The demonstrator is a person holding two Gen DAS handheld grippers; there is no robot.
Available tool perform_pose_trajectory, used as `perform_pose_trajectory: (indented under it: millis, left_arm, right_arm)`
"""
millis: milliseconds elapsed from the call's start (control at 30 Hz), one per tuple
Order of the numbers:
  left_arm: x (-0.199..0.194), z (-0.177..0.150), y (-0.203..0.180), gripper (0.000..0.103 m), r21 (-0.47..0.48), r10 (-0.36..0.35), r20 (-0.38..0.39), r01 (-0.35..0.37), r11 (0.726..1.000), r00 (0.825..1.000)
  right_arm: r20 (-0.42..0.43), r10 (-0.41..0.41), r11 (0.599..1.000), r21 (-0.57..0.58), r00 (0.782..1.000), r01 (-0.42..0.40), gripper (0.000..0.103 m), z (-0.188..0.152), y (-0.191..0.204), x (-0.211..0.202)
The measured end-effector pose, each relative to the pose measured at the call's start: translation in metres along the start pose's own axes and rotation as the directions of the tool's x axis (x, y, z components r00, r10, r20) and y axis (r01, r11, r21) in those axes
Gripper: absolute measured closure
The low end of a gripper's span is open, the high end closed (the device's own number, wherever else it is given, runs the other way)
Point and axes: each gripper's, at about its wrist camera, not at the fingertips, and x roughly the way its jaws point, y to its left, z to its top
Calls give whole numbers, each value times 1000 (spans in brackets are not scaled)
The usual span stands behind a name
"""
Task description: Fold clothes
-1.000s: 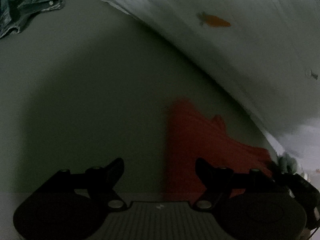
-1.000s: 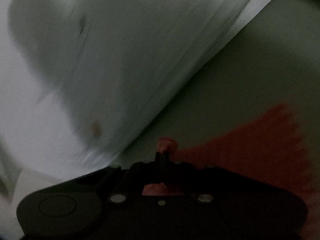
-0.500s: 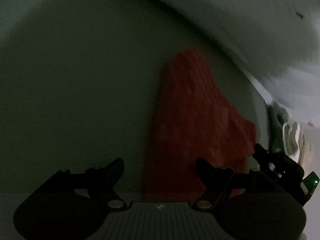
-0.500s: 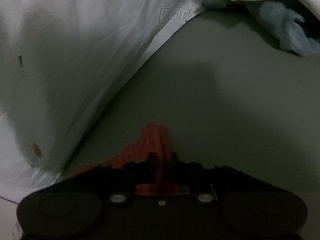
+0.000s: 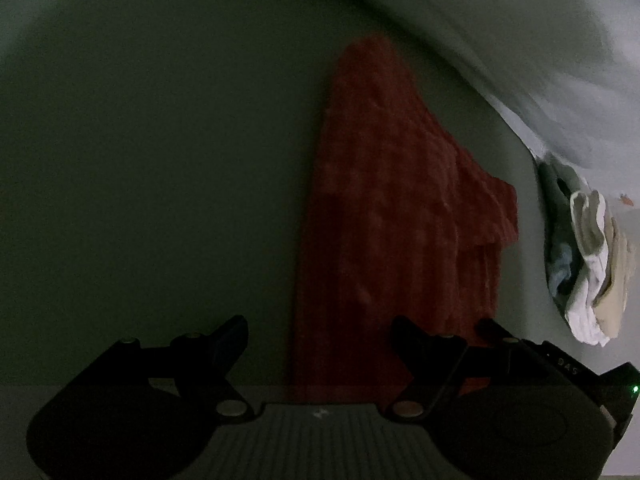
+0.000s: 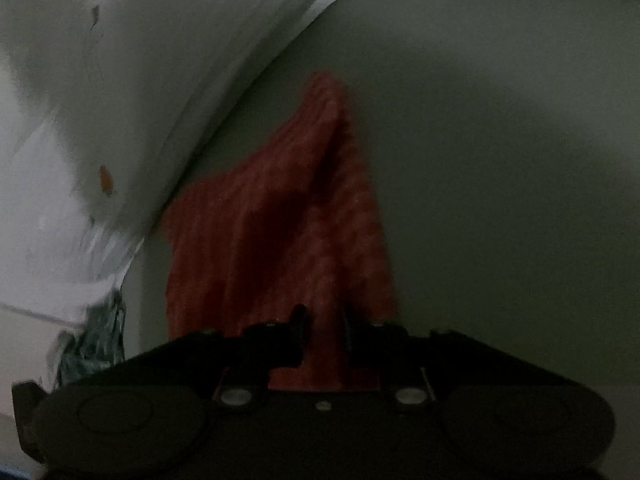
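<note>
Left gripper [image 5: 320, 332] spread wide, nothing between fingers, hovering over grey-green surface [image 5: 160, 160]; red ribbed knit garment [image 5: 400, 220] flat ahead, reaching under its right finger; right gripper [image 6: 324, 320] jaws closing on near edge of garment, fabric between them; white printed sheet [image 6: 100, 100] beside; pale clothes pile [image 5: 592, 264] far right.

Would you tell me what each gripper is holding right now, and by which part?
The right gripper is closing on the near edge of the red knit garment. The left gripper stands open, holding nothing.
</note>
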Motion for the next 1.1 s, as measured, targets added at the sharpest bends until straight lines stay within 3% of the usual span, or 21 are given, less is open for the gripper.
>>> perform_pose_trajectory:
  millis: [67, 200, 333, 433, 533, 733, 800, 867, 933, 967, 1000, 1033, 1100]
  left_arm:
    - [-2, -5, -1, 24, 15, 8, -3, -8, 1000, 1000]
    - [-6, -17, -3, 24, 24, 8, -32, -8, 1000, 999]
    - [-11, -30, 5, 27, 12, -63, -69, 64, 998, 996]
    - [-11, -37, 9, 30, 12, -106, -106, 107, 994, 989]
    - [-10, -41, 11, 30, 15, -132, -144, 136, 991, 981]
    - [-9, -62, 20, 31, -61, -226, -191, 219, 974, 955]
    - [-9, -68, 21, 33, -68, -231, -181, 222, 973, 956]
    - [-8, -70, 21, 36, -62, -232, -156, 225, 972, 960]
    - [-7, -73, 23, 49, -69, -239, -129, 232, 970, 962]
    - [-7, -73, 25, 55, -87, -247, -117, 238, 967, 962]
    - [-7, -74, 28, 74, -107, -253, -107, 242, 964, 961]
    - [-6, -76, 31, 86, -129, -260, -101, 247, 960, 960]
    - [-12, -79, 35, 87, -163, -305, -77, 290, 943, 949]
  right_arm:
    - [-4, -3, 1000, -8, 1000, 3, 102, -6, 0, -5]
    - [65, 49, 996, 72, 997, -54, 102, -23, -10, -33]
    - [71, -7, 992, 124, 997, -2, 101, -42, -25, -49]
    - [71, 14, 980, 198, 997, -28, 93, -55, -33, -61]
    - [67, 28, 978, 206, 997, -41, 70, -63, -29, -66]
    - [48, 121, 971, 202, 991, -128, 65, -72, -24, -75]
    - [12, 145, 972, 186, 989, -145, 58, -74, -20, -72]
    - [-31, 142, 978, 158, 989, -135, 57, -78, -14, -67]
    - [-53, 102, 989, 112, 993, -95, 64, -83, -8, -60]
    - [-67, 84, 992, 96, 994, -77, 79, -85, -6, -55]
    - [-71, 84, 991, 106, 994, -76, 92, -88, -6, -55]
    - [-73, 86, 990, 121, 994, -77, 93, -91, -7, -55]
    - [-52, 115, 983, 148, 992, -106, 96, -96, -8, -59]
